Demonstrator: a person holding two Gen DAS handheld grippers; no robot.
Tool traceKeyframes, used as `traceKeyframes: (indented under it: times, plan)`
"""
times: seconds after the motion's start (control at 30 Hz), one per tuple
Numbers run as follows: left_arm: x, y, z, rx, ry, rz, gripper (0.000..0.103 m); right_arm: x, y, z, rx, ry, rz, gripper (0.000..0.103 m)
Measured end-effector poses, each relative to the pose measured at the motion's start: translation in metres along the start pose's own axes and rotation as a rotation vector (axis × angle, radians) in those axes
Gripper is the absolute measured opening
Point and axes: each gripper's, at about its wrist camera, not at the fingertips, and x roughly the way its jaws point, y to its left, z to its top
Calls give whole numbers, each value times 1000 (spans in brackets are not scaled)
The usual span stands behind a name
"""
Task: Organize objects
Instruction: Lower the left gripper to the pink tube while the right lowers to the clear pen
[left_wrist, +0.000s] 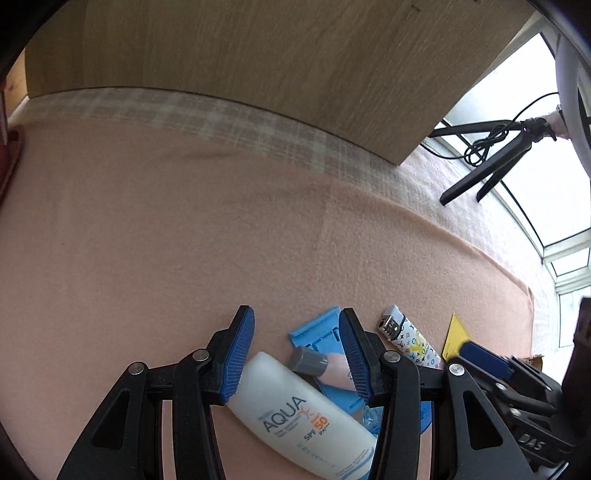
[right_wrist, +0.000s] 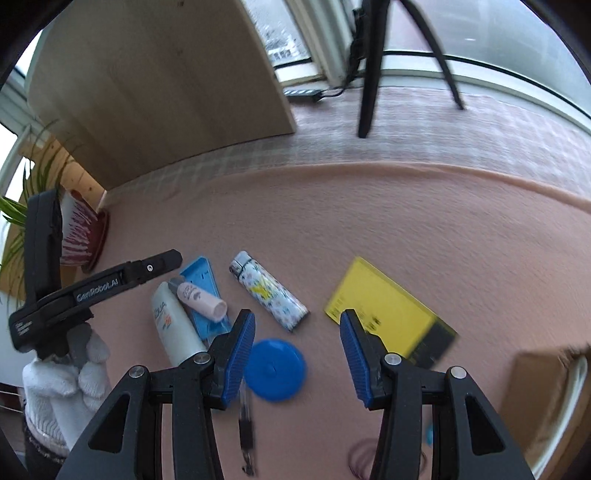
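Observation:
In the left wrist view my left gripper (left_wrist: 295, 314) hangs open, low over a small pile on the pink cloth. The pile holds a white AQUA sunscreen bottle (left_wrist: 295, 413), a pink tube with a grey cap (left_wrist: 325, 367) and a blue plastic piece (left_wrist: 316, 328); the pads touch none of them. A patterned lighter (left_wrist: 410, 339) lies just to the right. In the right wrist view my right gripper (right_wrist: 296, 314) is open and holds nothing. It hovers over a blue round disc (right_wrist: 275, 369), with the lighter (right_wrist: 267, 291) and a yellow card (right_wrist: 388, 314) beyond its tips.
A wooden panel (right_wrist: 155, 85) stands at the back, with tripod legs (right_wrist: 369, 74) to its right. A potted plant (right_wrist: 85, 236) sits at the left and a cardboard box (right_wrist: 546, 398) at the right. A pen (right_wrist: 245, 424) lies near the front. A white-gloved hand (right_wrist: 66, 376) holds the left gripper (right_wrist: 173, 258).

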Motion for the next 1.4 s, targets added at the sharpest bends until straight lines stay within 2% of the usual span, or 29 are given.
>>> traceKeyframes:
  times: [0.1,0.17,0.2,0.33,0.43,0.63,0.83,0.97,1.1,1.27,1.4]
  plan:
    - [4,-7,-1,30,-6,-7,49,22,14,8,-40,29,-20,44]
    - [8,-12,-4,48,6,-33,39,33,21,11,-69,41,-35,44]
    - [9,-16,-6,64,6,-24,39,37,23,12,-80,46,-42,42]
    - [15,-30,-13,103,10,-35,32,43,24,11,-100,60,-49,28]
    - [19,-45,-24,152,34,-56,27,39,16,4,-75,64,-38,24]
    - [23,-80,-58,265,71,-95,27,24,-6,-33,-16,64,-5,21]
    - [19,-106,-110,396,101,-113,27,2,-20,-84,9,36,-37,21]
    - [12,-114,-146,460,116,-116,26,-11,-33,-122,86,-9,-12,21]
    - [1,-114,-182,527,94,-94,26,-23,-34,-155,112,-33,-36,20]
    - [-14,-95,-208,527,65,-55,26,-31,-33,-178,117,-32,-51,20]
    - [-22,-82,-208,500,43,-12,27,-36,-31,-187,100,-56,-125,19]
